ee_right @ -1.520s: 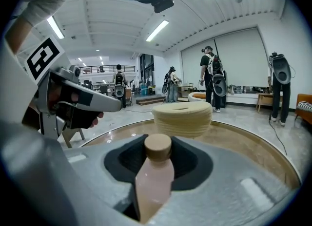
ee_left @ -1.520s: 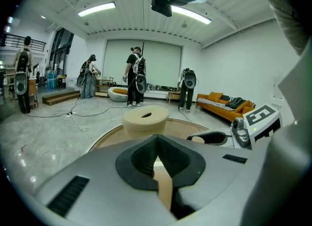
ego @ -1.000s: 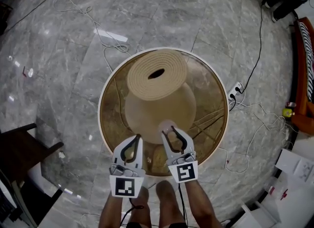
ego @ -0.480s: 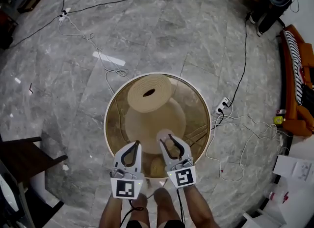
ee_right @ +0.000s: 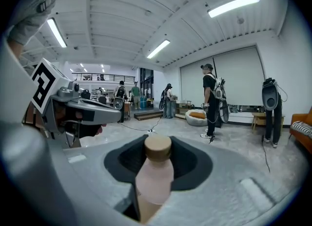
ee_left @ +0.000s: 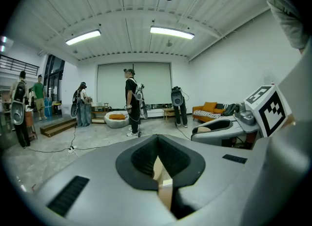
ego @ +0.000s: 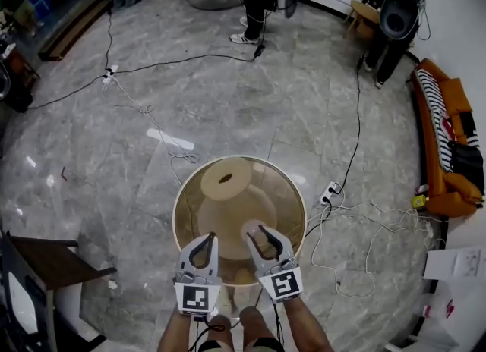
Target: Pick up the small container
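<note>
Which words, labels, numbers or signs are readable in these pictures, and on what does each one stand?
None can be read.
The small bottle in the right gripper is plain pink, no label.
The left marker cube and the right marker cube carry only black-and-white square patterns, no letters.
The papers at the right edge are too small to read.

Bright ceiling strip lights (ee_left: 171, 32) glare off the marble floor (ego: 228, 92); strong fisheye bending, edges perhaps vignetted.

large vase (ego: 225, 180) on table (ego: 293, 203), open floor (ego: 228, 92) around
</note>
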